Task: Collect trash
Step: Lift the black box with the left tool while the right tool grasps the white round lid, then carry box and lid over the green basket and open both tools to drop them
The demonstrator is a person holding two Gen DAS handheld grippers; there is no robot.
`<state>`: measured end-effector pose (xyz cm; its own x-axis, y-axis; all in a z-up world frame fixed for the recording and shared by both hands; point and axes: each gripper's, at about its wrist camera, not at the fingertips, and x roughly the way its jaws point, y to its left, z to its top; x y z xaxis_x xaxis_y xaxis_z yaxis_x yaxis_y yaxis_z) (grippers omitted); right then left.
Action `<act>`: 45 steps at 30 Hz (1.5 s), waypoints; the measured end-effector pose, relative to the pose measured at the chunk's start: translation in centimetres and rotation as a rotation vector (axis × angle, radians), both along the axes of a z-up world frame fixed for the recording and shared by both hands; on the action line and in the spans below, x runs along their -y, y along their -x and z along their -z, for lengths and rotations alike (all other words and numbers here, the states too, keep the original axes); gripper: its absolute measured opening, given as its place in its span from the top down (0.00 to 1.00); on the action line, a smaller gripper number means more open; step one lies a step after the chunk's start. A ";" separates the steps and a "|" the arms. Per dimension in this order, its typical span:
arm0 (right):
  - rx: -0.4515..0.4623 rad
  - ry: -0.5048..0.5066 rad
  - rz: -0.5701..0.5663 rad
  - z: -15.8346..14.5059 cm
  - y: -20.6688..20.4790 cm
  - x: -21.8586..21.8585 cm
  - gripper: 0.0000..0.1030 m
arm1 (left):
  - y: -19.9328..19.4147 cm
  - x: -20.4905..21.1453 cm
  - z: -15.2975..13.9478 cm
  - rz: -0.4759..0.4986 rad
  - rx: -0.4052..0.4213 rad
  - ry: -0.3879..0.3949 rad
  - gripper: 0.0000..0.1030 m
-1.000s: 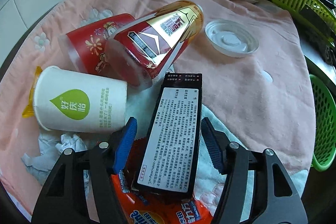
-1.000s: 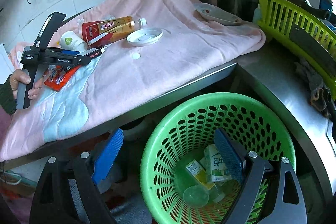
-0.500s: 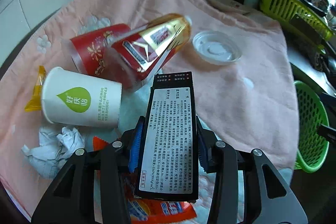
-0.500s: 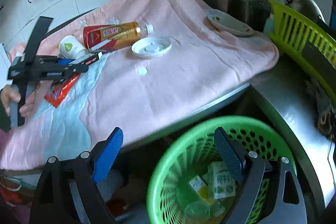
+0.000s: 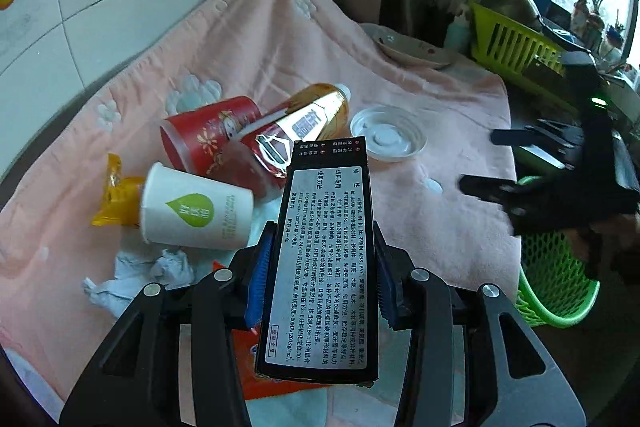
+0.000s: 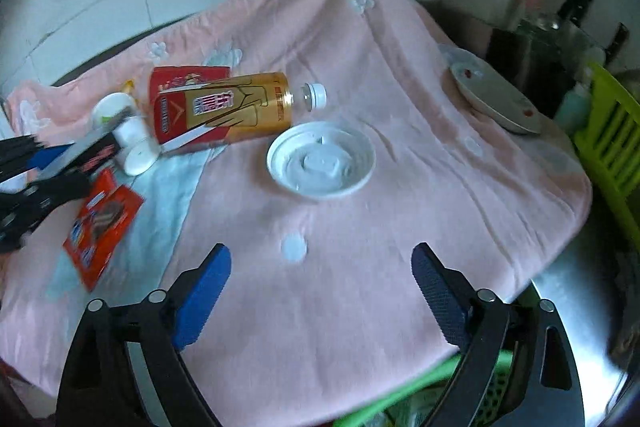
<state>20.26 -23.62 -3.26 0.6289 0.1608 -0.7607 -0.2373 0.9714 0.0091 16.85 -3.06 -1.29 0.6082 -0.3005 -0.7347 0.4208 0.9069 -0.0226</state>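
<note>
My left gripper (image 5: pixel 322 271) is shut on a long black box with a white printed label (image 5: pixel 324 235), held up above the pink towel (image 6: pixel 400 187). Under and behind it lie an orange-red wrapper (image 6: pixel 104 223), a white paper cup (image 5: pixel 196 211), a red cup (image 5: pixel 208 135), a red-and-gold bottle (image 6: pixel 228 107), crumpled tissue (image 5: pixel 160 267) and a yellow wrapper (image 5: pixel 116 203). A white plastic lid (image 6: pixel 320 163) lies farther right. My right gripper (image 6: pixel 320 267) hangs over the towel's near part, its jaws opening with nothing between them.
A green mesh basket (image 5: pixel 556 275) stands below the counter's right edge. A plate (image 6: pixel 492 95) rests on the towel's far right corner. A lime dish rack (image 5: pixel 516 47), knives and bottles crowd the back right. Tiled wall runs behind.
The left jaws closed on the black box and lifted it off the wrapper. The right gripper swung from above the basket to over the towel, and its jaws widened.
</note>
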 end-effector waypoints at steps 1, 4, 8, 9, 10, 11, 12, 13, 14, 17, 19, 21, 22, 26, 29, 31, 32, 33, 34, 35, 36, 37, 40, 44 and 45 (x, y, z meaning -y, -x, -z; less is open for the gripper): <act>-0.002 0.005 -0.004 0.1 -0.5 -0.1 0.11 | 0.0 -0.2 -0.1 -0.002 0.002 0.001 0.58; -0.016 0.032 -0.013 0.9 -2.9 -1.1 0.10 | -0.1 -0.8 -0.5 -0.009 0.007 0.012 0.58; -0.054 0.038 -0.017 2.3 -5.5 -1.5 0.09 | -0.3 -1.3 -0.4 -0.011 0.004 0.024 0.58; -0.065 0.041 -0.019 2.6 -6.1 -1.6 0.09 | -0.4 -1.5 -0.3 -0.010 0.002 0.025 0.58; -0.073 0.047 -0.023 2.9 -6.6 -1.7 0.09 | -0.5 -1.5 -0.3 -0.009 0.001 0.025 0.58; -0.077 0.061 -0.024 3.2 -7.2 -1.8 0.08 | -0.6 -1.6 -0.1 -0.009 0.000 0.026 0.58; -0.083 0.071 -0.026 3.5 -7.7 -1.9 0.08 | -0.7 -1.7 -0.1 -0.009 -0.001 0.027 0.58; -0.093 0.074 -0.029 3.7 -8.3 -2.0 0.08 | -0.8 -1.7 -0.1 -0.008 -0.002 0.028 0.58; -0.102 0.072 -0.029 4.0 -8.8 -1.9 0.08 | -0.9 -1.8 0.1 -0.008 -0.004 0.029 0.58; -0.113 0.071 -0.035 4.4 -9.9 -1.8 0.07 | -1.2 -1.8 0.3 -0.006 -0.009 0.033 0.58; -0.121 0.061 -0.044 4.6 -10.7 -1.8 0.07 | -1.4 -1.8 0.5 -0.005 -0.013 0.032 0.58; -0.129 0.051 -0.043 4.8 -11.2 -1.9 0.07 | -1.5 -1.8 0.7 -0.004 -0.015 0.031 0.58; -0.129 0.048 -0.042 4.8 -11.4 -1.9 0.07 | -1.6 -1.8 0.7 -0.005 -0.017 0.030 0.58; -0.123 0.018 -0.038 4.7 -11.7 -2.1 0.09 | -1.7 -1.9 0.9 -0.009 -0.020 0.029 0.58; -0.111 0.013 -0.036 4.6 -11.3 -2.2 0.13 | -1.6 -1.8 0.8 -0.013 -0.018 0.027 0.58; -0.104 0.021 -0.037 4.5 -10.8 -2.3 0.13 | -1.4 -1.8 0.7 -0.013 -0.015 0.028 0.58; -0.098 0.022 -0.040 4.3 -10.3 -2.4 0.13 | -1.3 -1.7 0.7 -0.012 -0.014 0.028 0.58; -0.093 0.021 -0.041 4.1 -9.9 -2.4 0.13 | -1.2 -1.6 0.6 -0.011 -0.012 0.028 0.58; -0.089 0.019 -0.042 4.0 -9.5 -2.5 0.13 | -1.1 -1.5 0.6 -0.010 -0.011 0.029 0.58; -0.087 0.012 -0.042 3.7 -9.0 -2.4 0.13 | -0.8 -1.4 0.4 -0.007 -0.008 0.029 0.58; -0.084 0.007 -0.041 3.5 -8.4 -2.3 0.13 | -0.6 -1.3 0.3 -0.004 -0.005 0.030 0.58; -0.081 0.005 -0.038 3.3 -7.9 -2.2 0.13 | -0.5 -1.2 0.2 -0.002 -0.002 0.031 0.58; -0.070 -0.005 -0.028 2.7 -6.1 -1.7 0.13 | 0.3 -0.6 -0.3 0.009 0.007 0.037 0.58; -0.046 -0.020 -0.009 1.7 -2.7 -0.6 0.13 | 1.4 0.6 -0.8 0.032 0.018 0.047 0.58; -0.042 -0.020 -0.004 1.5 -2.0 -0.4 0.13 | 1.6 0.9 -0.8 0.038 0.019 0.049 0.58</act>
